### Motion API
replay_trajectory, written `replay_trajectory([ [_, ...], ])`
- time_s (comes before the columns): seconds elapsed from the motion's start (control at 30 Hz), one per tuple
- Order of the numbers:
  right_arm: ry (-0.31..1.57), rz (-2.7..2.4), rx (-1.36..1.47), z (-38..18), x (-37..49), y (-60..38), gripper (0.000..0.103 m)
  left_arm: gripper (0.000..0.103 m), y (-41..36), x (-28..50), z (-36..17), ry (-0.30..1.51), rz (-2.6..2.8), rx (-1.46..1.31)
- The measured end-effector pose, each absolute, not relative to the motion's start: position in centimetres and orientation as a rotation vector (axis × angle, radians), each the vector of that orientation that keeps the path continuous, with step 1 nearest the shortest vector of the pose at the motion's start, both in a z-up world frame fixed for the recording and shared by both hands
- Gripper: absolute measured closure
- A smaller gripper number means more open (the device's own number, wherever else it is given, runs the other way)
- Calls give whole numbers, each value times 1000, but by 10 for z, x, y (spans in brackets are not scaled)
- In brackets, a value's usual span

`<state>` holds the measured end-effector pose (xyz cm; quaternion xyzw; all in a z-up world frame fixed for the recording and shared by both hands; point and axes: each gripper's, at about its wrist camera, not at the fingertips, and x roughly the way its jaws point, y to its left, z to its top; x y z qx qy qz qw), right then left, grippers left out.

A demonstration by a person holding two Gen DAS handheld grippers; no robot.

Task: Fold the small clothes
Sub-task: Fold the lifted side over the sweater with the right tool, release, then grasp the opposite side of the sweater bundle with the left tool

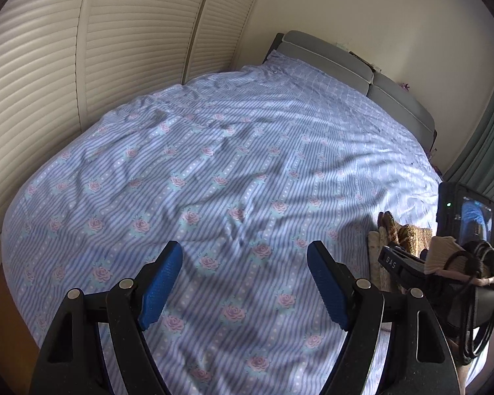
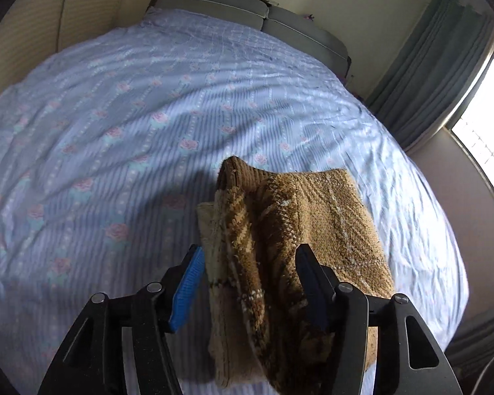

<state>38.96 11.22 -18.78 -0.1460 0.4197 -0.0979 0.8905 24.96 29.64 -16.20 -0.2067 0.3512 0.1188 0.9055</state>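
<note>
1. The brown knitted garment lies bunched on the bed, between the right gripper jaws, which stand apart and seem slack.
2. Left gripper gapes wide, empty.
3. Likely laying out; next, spread it flat.

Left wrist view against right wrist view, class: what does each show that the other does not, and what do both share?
Only the left wrist view shows the slatted doors, the open, empty left claw and the right claw's body with its small screen. Only the right wrist view shows the window and the right claw with the knit between its jaws. Both share the floral bedsheet, grey headboard, green curtain and brown knit garment.
</note>
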Motion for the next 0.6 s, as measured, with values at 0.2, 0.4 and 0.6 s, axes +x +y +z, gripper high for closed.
replay_trajectory([
  [0.2, 728, -40, -171, -128, 337, 67, 45, 25, 265, 252, -141, 704, 181, -404],
  [0.4, 664, -55, -62, -118, 300, -36, 45, 26, 198, 282, -129, 705, 12, -359],
  [0.6, 688, -57, 19, -146, 282, -106, 45, 29, 127, 327, -132, 744, -184, -279],
])
